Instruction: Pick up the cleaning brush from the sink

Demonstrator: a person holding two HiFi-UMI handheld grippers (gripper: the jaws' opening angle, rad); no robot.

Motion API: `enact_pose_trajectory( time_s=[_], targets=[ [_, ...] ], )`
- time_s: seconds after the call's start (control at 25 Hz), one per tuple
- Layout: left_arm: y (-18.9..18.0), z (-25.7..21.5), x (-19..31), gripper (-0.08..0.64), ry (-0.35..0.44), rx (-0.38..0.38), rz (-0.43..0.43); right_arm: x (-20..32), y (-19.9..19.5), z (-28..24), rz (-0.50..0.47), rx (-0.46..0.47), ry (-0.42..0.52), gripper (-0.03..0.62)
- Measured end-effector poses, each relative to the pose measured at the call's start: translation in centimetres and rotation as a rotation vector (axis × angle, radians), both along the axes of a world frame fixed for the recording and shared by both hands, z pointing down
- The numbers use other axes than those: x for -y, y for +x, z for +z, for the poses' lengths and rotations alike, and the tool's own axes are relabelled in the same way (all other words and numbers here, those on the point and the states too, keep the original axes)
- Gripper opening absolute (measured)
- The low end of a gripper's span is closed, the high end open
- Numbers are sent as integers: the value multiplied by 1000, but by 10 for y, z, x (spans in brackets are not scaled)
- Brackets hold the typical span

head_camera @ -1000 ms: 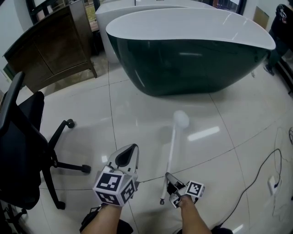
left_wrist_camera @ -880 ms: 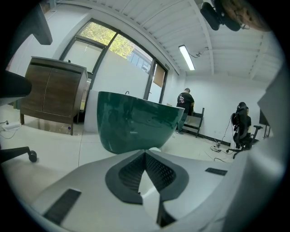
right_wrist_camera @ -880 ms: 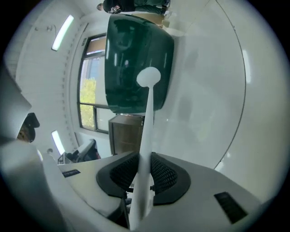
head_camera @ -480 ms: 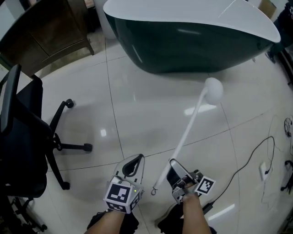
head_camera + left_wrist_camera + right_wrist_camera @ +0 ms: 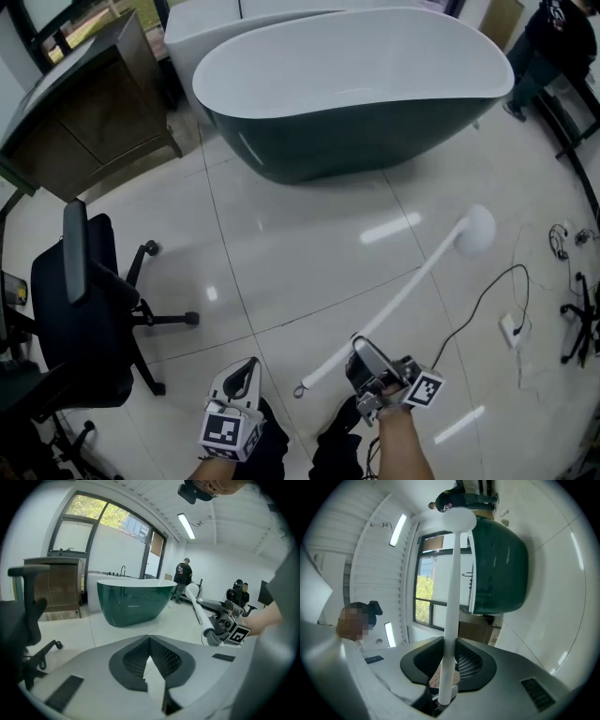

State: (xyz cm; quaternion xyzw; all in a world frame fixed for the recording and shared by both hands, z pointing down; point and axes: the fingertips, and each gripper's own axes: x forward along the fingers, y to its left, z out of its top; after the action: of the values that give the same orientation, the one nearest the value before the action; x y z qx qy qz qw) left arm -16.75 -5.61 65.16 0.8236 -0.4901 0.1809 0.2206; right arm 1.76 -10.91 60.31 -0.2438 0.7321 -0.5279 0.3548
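The cleaning brush has a long white handle and a round white head. My right gripper is shut on the handle near its lower end and holds the brush in the air above the tiled floor, head pointing up and to the right. In the right gripper view the handle runs straight out from between the pads. My left gripper is at the bottom left, shut and holding nothing; in its own view the pads meet and the held brush shows at the right. The dark green bathtub stands ahead.
A black office chair stands at the left, a wooden cabinet behind it. Black cables and a white plug block lie on the floor at the right. A person stands beyond the tub's right end.
The right gripper has risen with the brush, and the brush head has swung from the middle of the floor out to the right. The left gripper has risen too.
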Motion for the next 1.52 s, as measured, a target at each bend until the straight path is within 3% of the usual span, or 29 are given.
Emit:
enact_pose_trajectory(
  time_s=[0.24, 0.4, 0.48, 0.6, 0.76, 0.92, 1.12, 1.52],
  targets=[
    [-13, -183, -21, -3, 41, 18, 51, -22, 3, -199, 46, -55, 81, 66],
    [-27, -305, -39, -3, 91, 11, 82, -41, -3, -347, 76, -151, 187, 66],
    [-35, -363, -49, -3, 116, 1, 95, -50, -15, -430, 94, -156, 250, 66],
    [-36, -447, -67, -3, 183, 7, 154, -65, -32, -544, 114, -153, 345, 64],
    [-25, -529, -93, -3, 278, 4, 181, -90, -36, -646, 135, -173, 443, 64],
    [-21, -578, -104, -3, 328, -35, 117, -111, -33, -699, 156, -201, 500, 64],
    [3, -612, -109, -3, 379, -71, 61, -141, -12, -720, 177, -310, 572, 64],
    [31, -637, -115, -3, 402, -90, 35, -166, 0, -749, 171, -340, 624, 64]
  ],
)
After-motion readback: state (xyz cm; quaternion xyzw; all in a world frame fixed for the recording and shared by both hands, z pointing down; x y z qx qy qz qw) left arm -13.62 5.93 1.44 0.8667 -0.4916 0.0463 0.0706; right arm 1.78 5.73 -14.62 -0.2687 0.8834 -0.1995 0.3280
